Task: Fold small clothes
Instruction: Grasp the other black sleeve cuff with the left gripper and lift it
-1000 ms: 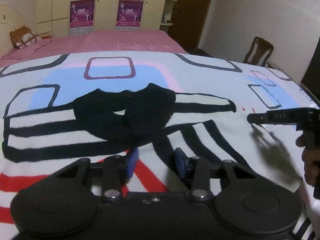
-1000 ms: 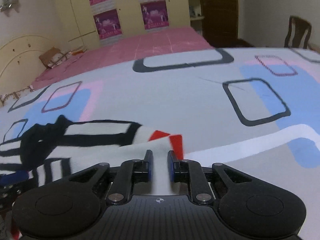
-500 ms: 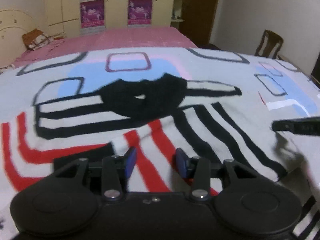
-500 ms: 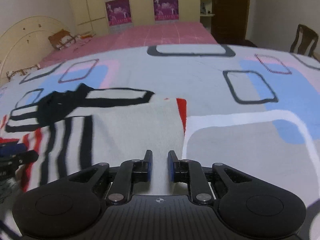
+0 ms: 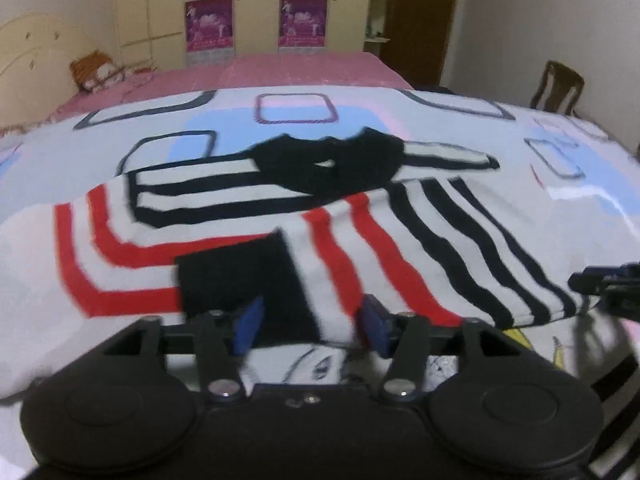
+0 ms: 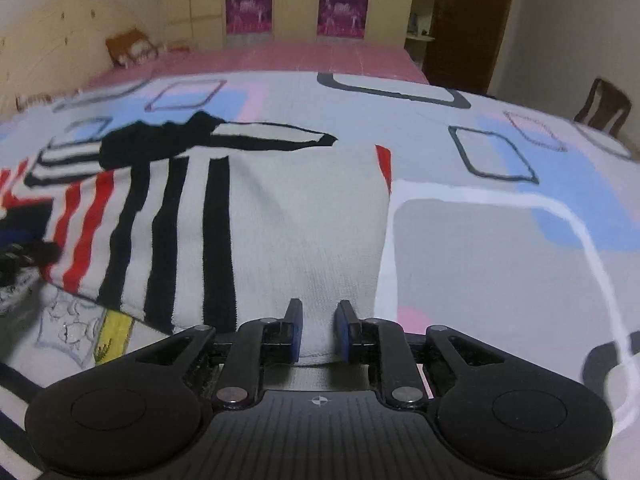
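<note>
Left wrist view. The left gripper [image 5: 310,330] is standing with its jaws wide apart, having just been opening; its blue pads [image 5: 248,326] are touching nothing. The near hem of the striped garment [image 5: 360,240] is lying between the pads but is not pinched. The garment, white with red and black stripes, a black patch [image 5: 240,280] and a black collar [image 5: 328,168], is spreading flat over the patterned sheet [image 5: 560,184] covering the bed; the collar is pointing toward the far edge and the hem is sitting near the front edge. A second printed cloth [image 5: 320,362] with line drawings is showing just below the hem. The right gripper [image 5: 608,284] is entering at the right edge, beside the garment's right side; its jaws cannot be read here. A pink bedspread [image 5: 280,68], a wardrobe with posters [image 5: 256,12] and a chair [image 5: 558,86] are sitting beyond.

Right wrist view. The right gripper [image 6: 318,332] is showing a narrow gap, its jaws having just been opening. The garment's plain white hem [image 6: 316,280] is running between the pads, and they are no longer pressing on it. The garment [image 6: 260,208] is lying flat from the near edge of the sheet [image 6: 500,260] toward its left side, sleeve [image 6: 276,138] stretching toward the far edge. The left gripper [image 6: 24,256] is visible only as a dark blur at the left edge, over the striped hem.
</note>
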Available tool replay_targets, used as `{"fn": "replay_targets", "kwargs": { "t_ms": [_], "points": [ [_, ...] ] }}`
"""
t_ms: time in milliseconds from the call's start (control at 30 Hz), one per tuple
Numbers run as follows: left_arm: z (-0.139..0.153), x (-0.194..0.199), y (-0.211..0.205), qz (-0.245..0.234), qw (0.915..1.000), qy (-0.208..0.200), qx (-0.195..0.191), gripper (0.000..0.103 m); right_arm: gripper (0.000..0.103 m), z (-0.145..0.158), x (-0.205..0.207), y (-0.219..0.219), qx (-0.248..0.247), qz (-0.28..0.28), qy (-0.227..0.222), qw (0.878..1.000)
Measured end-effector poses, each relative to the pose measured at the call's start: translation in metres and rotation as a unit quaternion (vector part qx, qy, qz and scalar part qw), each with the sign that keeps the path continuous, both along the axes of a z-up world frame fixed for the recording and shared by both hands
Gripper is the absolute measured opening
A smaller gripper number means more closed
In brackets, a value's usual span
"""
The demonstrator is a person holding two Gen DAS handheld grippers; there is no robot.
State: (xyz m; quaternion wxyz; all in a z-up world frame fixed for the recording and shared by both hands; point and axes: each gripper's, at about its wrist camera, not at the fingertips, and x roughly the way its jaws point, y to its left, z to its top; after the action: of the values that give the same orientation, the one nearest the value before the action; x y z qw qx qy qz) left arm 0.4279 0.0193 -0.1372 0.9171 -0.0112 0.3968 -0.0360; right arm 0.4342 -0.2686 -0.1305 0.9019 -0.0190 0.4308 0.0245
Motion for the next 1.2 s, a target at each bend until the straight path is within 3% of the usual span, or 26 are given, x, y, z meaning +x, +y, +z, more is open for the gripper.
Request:
{"fn": "replay_targets", "kwargs": {
  "t_ms": [33, 67, 100, 167, 200, 233, 300, 400, 467, 533, 667, 733, 767, 800, 833, 900, 1000, 1133, 1200],
  "points": [
    [0.008, -0.008, 0.014, 0.021, 0.9995, -0.021, -0.005, 0.088, 0.056, 0.004, 0.001, 0.004, -0.006, -0.008, -0.002, 1.0],
    [0.014, -0.018, 0.027, 0.043, 0.9982, -0.041, -0.004, 0.103, 0.075, 0.01, 0.0, 0.007, -0.001, -0.015, -0.016, 1.0],
    [0.02, -0.028, 0.047, 0.074, 0.9956, -0.058, -0.002, 0.101, 0.082, 0.015, -0.002, 0.009, 0.016, -0.016, -0.037, 0.999],
    [0.026, -0.048, 0.092, 0.127, 0.9896, -0.065, -0.013, 0.096, 0.078, 0.02, -0.005, 0.013, 0.047, -0.016, -0.046, 0.998],
    [0.028, -0.059, 0.117, 0.158, 0.985, -0.066, -0.022, 0.085, 0.061, 0.021, -0.004, 0.018, 0.054, -0.019, -0.046, 0.997],
    [0.028, -0.074, 0.15, 0.197, 0.9773, -0.066, -0.041, 0.08, 0.043, 0.02, -0.003, 0.023, 0.063, -0.018, -0.042, 0.997],
    [0.026, -0.102, 0.204, 0.27, 0.9583, -0.067, -0.064, 0.065, 0.03, 0.017, 0.0, 0.031, 0.092, -0.02, -0.035, 0.995],
    [0.018, -0.138, 0.277, 0.382, 0.9196, -0.058, -0.072, 0.056, 0.03, 0.013, 0.007, 0.045, 0.109, -0.021, -0.022, 0.994],
    [0.009, -0.153, 0.318, 0.431, 0.8932, -0.063, -0.112, 0.055, 0.03, 0.012, 0.009, 0.056, 0.105, -0.017, -0.018, 0.994],
    [-0.002, -0.159, 0.352, 0.465, 0.8658, -0.07, -0.171, 0.047, 0.03, 0.012, 0.01, 0.065, 0.099, -0.014, -0.015, 0.995],
    [-0.015, -0.158, 0.394, 0.494, 0.8274, -0.112, -0.242, 0.04, 0.03, 0.017, 0.013, 0.074, 0.095, -0.018, -0.014, 0.995],
    [-0.021, -0.152, 0.408, 0.508, 0.8088, -0.121, -0.27, 0.018, 0.03, 0.019, 0.015, 0.073, 0.098, -0.025, -0.013, 0.995],
    [-0.024, -0.147, 0.412, 0.508, 0.8056, -0.115, -0.282, 0.005, 0.03, 0.019, 0.017, 0.072, 0.1, -0.028, -0.012, 0.995],
    [-0.023, -0.142, 0.41, 0.503, 0.8041, -0.122, -0.293, 0.005, 0.03, 0.02, 0.018, 0.07, 0.101, -0.032, -0.013, 0.994],
    [-0.016, -0.139, 0.403, 0.49, 0.8105, -0.137, -0.29, 0.005, 0.03, 0.021, 0.02, 0.069, 0.1, -0.036, -0.014, 0.994],
    [0.004, -0.124, 0.378, 0.443, 0.8416, -0.157, -0.267, 0.005, 0.03, 0.023, 0.022, 0.064, 0.099, -0.044, -0.02, 0.994],
    [0.03, -0.091, 0.32, 0.352, 0.8814, -0.171, -0.264, 0.005, 0.03, 0.024, 0.023, 0.055, 0.103, -0.056, -0.024, 0.993],
    [0.05, -0.047, 0.227, 0.241, 0.9228, -0.164, -0.252, 0.005, 0.03, 0.026, 0.019, 0.042, 0.112, -0.071, -0.028, 0.991],
    [0.055, -0.03, 0.176, 0.191, 0.9432, -0.152, -0.225, 0.005, 0.03, 0.027, 0.016, 0.033, 0.116, -0.076, -0.031, 0.99]
  ]
}}
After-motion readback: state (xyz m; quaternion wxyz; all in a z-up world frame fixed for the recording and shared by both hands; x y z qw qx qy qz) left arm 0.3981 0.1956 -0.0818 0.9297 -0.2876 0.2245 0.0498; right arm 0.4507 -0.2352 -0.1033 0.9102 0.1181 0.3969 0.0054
